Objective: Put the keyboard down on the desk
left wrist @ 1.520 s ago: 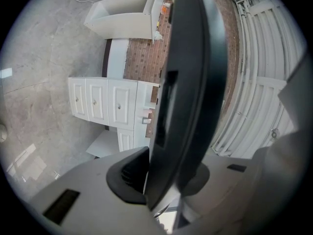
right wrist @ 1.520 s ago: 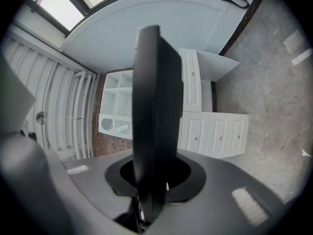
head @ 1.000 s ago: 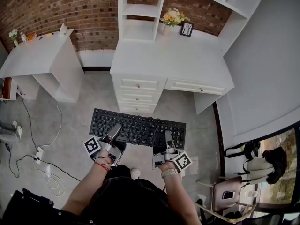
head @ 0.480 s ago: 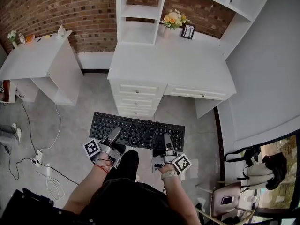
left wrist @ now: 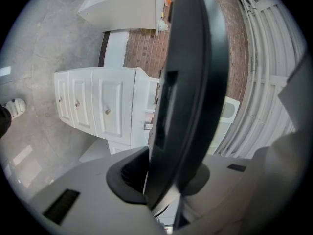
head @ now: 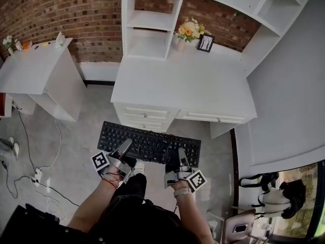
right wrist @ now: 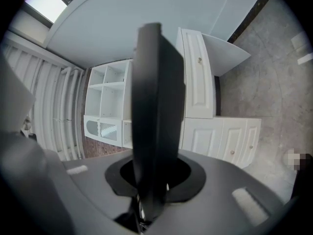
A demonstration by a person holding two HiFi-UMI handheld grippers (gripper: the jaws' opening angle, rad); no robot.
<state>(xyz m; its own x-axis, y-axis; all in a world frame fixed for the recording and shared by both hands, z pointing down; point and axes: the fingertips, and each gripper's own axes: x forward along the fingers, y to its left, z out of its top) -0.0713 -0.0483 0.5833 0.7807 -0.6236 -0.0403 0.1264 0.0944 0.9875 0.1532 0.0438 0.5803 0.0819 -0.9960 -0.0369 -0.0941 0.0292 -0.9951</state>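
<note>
White desk (head: pixel 193 88) holds flower vase (head: pixel 182 42) and picture frame (head: pixel 205 43).

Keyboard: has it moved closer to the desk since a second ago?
Yes. In the head view the keyboard has come forward: its far edge now overlaps the drawer fronts of the desk more.

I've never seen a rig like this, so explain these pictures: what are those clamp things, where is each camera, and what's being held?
No robot: a person holds a two-jaw clamp in each hand, the left gripper and right gripper. The head view looks down from the person's head; the other two cameras ride on the grippers, looking along their jaws. Both grip the near edge of a black keyboard, carried above the floor before a white desk. Flowers and a small picture frame stand at the desk's back.
</note>
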